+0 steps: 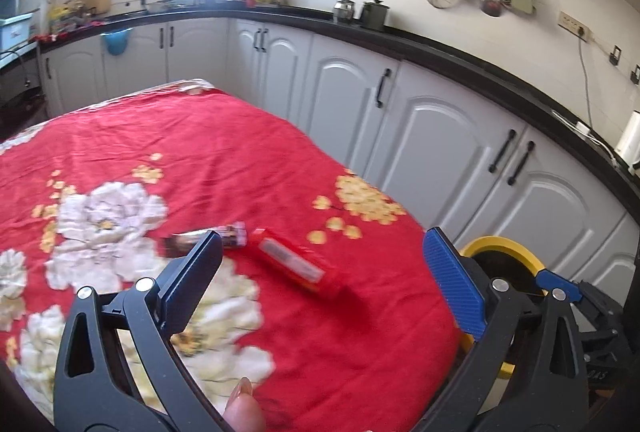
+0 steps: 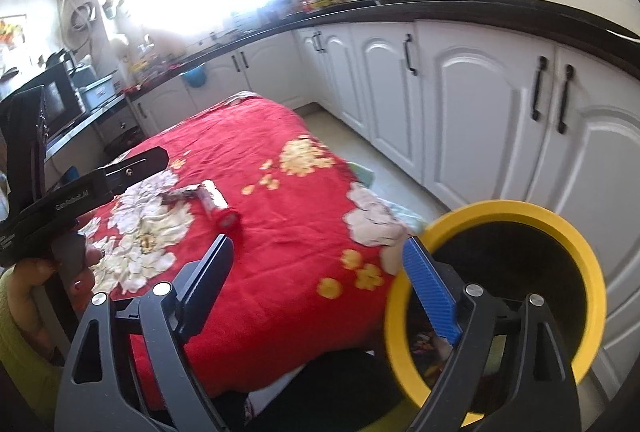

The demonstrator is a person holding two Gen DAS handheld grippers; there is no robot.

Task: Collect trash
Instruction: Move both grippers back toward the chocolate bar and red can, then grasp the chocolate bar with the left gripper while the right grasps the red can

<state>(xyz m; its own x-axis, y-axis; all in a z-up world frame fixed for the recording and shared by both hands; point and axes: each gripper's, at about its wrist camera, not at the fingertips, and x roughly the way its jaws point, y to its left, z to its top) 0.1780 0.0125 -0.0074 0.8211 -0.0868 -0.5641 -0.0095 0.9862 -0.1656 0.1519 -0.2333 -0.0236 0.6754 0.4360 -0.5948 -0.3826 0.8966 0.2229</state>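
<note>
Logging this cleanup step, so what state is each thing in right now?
Left hand-held gripper: open, empty.
Right hand-held gripper: open, empty.
Red box: lying flat on the tablecloth.
Wrapper: lying beside the red box.
Bin: open, beside the table.
Cupboard doors: shut.

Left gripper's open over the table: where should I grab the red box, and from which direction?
Grip the red box across its narrow width at mid-length, coming down from above. It lies flat on the red tablecloth, long axis diagonal, so turn the open left gripper crosswise. The dark wrapper lies just beyond its far end.
</note>
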